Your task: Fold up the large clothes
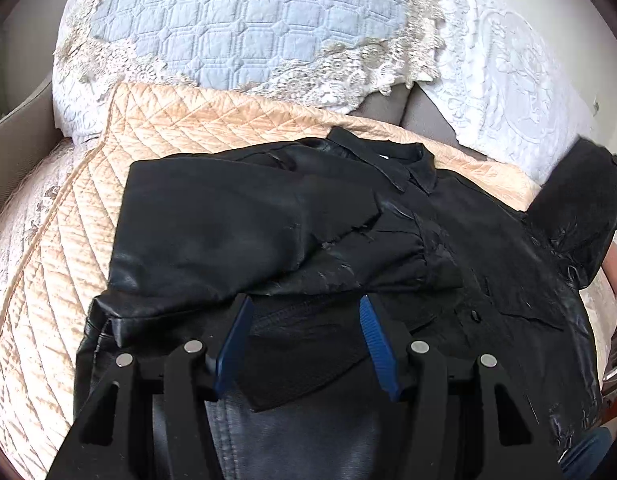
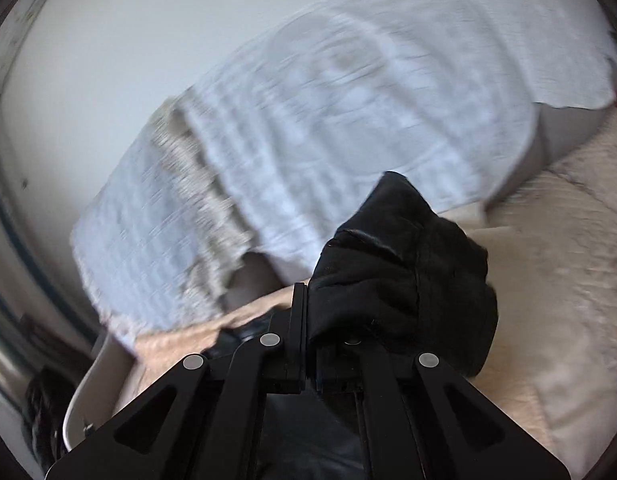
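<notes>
- The right claw point(image 2: 304, 312) is clamped on the black sleeve point(image 2: 404, 264) of the jacket point(image 1: 308, 216), holding it raised, probably so it can be laid over the body as the next fold.
- The left claw point(image 1: 306, 336) stands apart over the jacket's near hem, gripping nothing; I judge it is there to pin the cloth.
- The jacket lies flat on a peach quilt point(image 1: 52, 264), one sleeve already folded across.
- Behind the jacket stand a blue cushion point(image 1: 244, 24) and white lace covers point(image 1: 508, 92) on a sofa.
</notes>
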`<state>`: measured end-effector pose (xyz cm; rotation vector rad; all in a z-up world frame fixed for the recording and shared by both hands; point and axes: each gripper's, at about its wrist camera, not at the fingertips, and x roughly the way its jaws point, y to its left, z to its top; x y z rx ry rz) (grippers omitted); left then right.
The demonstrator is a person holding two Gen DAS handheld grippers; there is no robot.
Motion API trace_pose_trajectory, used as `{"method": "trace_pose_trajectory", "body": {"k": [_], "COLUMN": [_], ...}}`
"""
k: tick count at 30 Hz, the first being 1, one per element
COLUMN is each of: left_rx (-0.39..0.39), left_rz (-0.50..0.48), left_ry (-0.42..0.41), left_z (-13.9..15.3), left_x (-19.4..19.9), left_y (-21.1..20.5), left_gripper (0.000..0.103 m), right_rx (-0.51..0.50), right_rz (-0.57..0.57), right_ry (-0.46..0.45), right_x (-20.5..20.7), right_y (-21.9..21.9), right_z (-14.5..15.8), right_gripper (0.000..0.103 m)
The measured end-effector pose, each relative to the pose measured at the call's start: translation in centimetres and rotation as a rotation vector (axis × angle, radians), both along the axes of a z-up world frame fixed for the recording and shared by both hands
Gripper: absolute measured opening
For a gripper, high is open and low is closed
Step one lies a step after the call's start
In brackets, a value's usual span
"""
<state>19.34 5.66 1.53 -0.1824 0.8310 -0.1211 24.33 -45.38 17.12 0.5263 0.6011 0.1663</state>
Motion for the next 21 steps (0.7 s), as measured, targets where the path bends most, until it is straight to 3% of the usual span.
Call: {"method": "trace_pose_trajectory", "body": {"k": [3, 6, 8, 10, 11, 14, 21], "left_rx": [-0.019, 0.002, -0.01, -0.024, -0.025, -0.035, -0.076], "left_rz": [0.007, 0.014, 0.014, 0.014, 0.015, 0.024, 0.058], "left_ry": [0.001, -0.008, -0.001, 0.003, 0.001, -0.009, -0.004], "left_z": [0.1, 0.2, 0.2, 0.4, 0.5, 1.0, 1.1], "left_x": [0.3, 0.4, 0.5, 0.5, 0.5, 0.4, 0.6], "left_y": [0.8, 1.1, 1.4, 1.6, 1.8, 2.2, 3.2], "left_gripper": [0.058, 0.058, 0.058, 0.058, 0.058, 0.058, 0.058], "right_rx": [-0.024, -0.053, -0.041, -0.018, -0.012, 0.023, 0.062], "right_rz": [0.121, 0.235, 0.328, 0.37, 0.376, 0.339, 0.064], "right_ry": [0.044, 0.164, 0.284, 0.361, 0.381, 0.415, 0.336], "right_x": [1.6, 3.5, 4.3, 4.0, 3.2, 1.4, -0.8], "right_y": [5.9, 12.4, 15.8, 17.5, 18.0, 17.2, 9.9], "right_z": [-1.6, -6.5, -11.3, -14.9, -16.1, -18.4, -17.1], "right_gripper": [0.003, 0.009, 0.04, 0.054, 0.054, 0.055, 0.061]}}
